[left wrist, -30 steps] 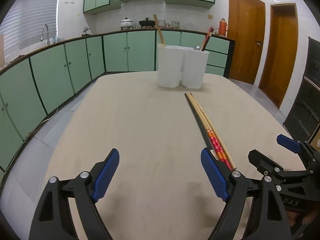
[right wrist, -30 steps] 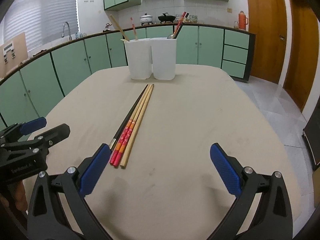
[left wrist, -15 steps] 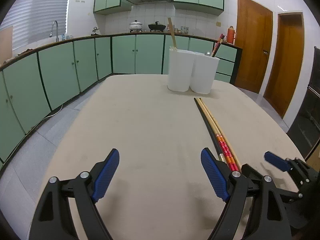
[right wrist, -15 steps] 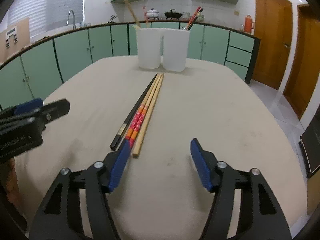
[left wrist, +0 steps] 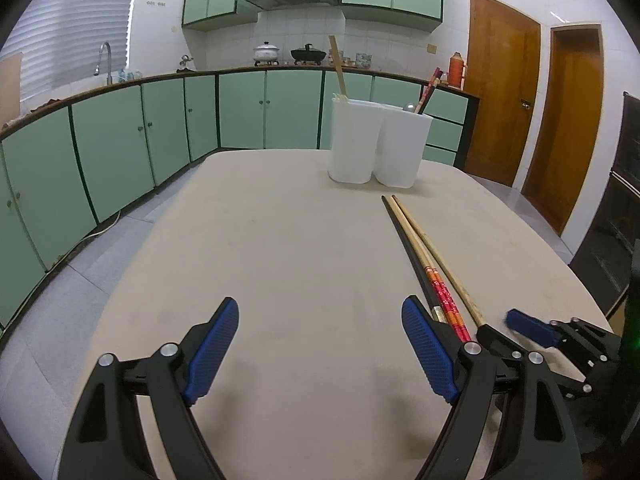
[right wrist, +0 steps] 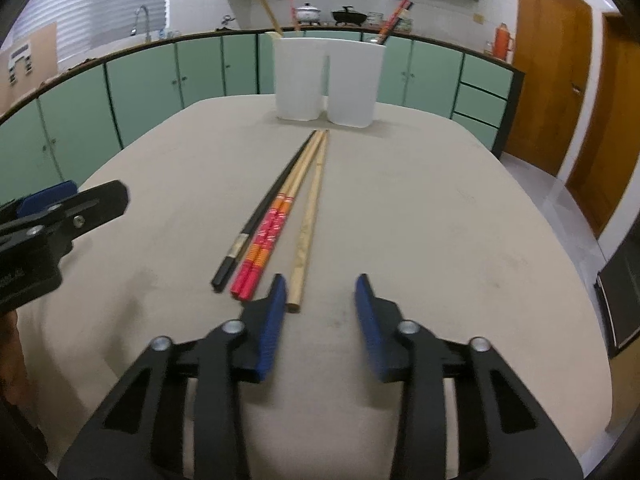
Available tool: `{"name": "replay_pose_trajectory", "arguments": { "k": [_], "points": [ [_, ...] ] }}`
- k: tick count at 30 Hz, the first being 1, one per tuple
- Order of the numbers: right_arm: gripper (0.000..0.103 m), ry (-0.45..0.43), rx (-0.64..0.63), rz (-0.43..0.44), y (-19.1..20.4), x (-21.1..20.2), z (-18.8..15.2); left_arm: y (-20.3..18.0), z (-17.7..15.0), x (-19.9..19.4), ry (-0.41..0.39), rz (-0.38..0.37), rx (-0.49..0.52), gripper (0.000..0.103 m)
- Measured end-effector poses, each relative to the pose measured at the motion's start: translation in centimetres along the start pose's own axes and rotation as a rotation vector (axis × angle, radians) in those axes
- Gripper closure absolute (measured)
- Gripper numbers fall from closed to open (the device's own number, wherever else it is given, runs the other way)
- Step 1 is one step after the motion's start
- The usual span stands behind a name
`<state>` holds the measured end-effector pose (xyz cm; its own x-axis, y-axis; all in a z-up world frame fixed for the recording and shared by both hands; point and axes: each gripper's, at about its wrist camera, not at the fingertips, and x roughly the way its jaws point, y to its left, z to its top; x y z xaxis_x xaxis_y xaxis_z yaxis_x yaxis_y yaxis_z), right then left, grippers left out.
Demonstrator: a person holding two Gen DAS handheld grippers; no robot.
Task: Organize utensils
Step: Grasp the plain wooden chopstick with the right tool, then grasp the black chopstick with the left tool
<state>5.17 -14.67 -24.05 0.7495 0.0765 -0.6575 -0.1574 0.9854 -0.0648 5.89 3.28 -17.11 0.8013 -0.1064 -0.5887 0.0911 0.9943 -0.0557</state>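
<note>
four chopsticks (right wrist: 280, 216) on table (right wrist: 440, 220); two white holders (right wrist: 326, 80).

green cabinets (left wrist: 244, 112), wooden doors (left wrist: 504, 84), faucet (left wrist: 105, 56)

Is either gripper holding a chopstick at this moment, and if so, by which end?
Neither. The left gripper and right gripper are both open and hold nothing; the chopsticks lie on the table.
</note>
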Motion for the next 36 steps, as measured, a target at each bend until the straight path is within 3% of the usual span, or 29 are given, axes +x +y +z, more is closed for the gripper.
{"name": "replay_pose_trajectory", "arguments": {
  "k": [2,3,4,10,28,31,35,36],
  "points": [
    [0.085,-0.001,-0.001,0.015,0.1,0.1,0.0,-0.4,0.0,0.0,0.004,-0.006,0.005,0.021],
    [0.095,0.0,0.006,0.026,-0.1,0.1,0.1,-0.5,0.0,0.0,0.008,-0.011,0.008,0.021],
    [0.096,0.003,0.014,0.033,-0.3,0.1,0.2,-0.8,-0.1,0.1,0.017,-0.018,0.013,0.021],
    [0.097,-0.005,0.075,0.029,-2.3,-0.5,0.3,-3.0,-0.5,1.1,0.097,-0.068,0.054,0.021],
    [0.097,-0.041,0.117,0.039,-4.5,-1.7,-0.2,-5.4,-1.1,3.3,0.187,-0.072,0.075,0.03],
    [0.097,-0.041,0.121,0.044,-4.5,-1.6,-0.2,-5.8,-1.1,3.4,0.19,-0.061,0.085,0.036],
    [0.097,-0.039,0.125,0.048,-4.7,-1.5,-0.1,-5.8,-1.0,3.3,0.184,-0.058,0.077,0.054],
    [0.097,-0.038,0.126,0.05,-4.7,-1.4,-0.1,-5.8,-1.0,3.3,0.181,-0.059,0.074,0.063]
  ]
}}
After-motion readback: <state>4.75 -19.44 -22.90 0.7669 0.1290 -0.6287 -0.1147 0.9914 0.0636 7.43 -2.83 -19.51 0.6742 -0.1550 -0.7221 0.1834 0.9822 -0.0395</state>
